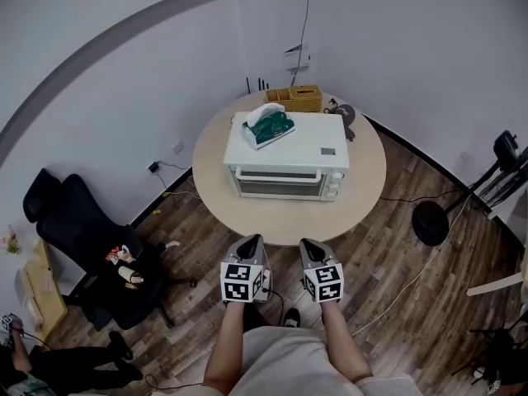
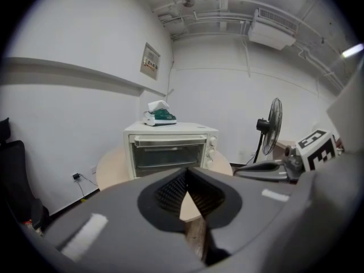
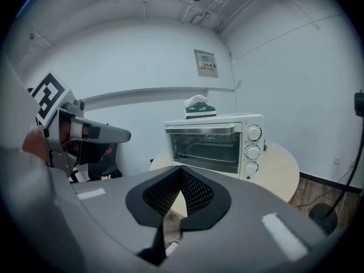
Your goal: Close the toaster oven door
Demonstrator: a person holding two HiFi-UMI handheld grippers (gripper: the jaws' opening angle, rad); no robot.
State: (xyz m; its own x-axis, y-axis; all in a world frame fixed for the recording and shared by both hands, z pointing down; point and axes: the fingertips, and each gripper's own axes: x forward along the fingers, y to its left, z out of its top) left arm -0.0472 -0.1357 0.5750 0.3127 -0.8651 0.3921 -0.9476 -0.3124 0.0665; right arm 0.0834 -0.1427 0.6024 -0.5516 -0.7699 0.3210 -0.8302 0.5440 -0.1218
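Right now my left gripper and right gripper hold their jaws pressed together on nothing, just short of the round beige table where the white box-shaped toaster oven stands, its door shut.

Round light-wood table on a wood plank floor, pushed toward the far wall. White toaster oven sits mid-table with its front to the near side; a wicker basket is at the far edge behind it, and a small dark object, too small to identify, is by the oven's far right corner. On the floor: black office chair left of the table, round black fan base to its right.
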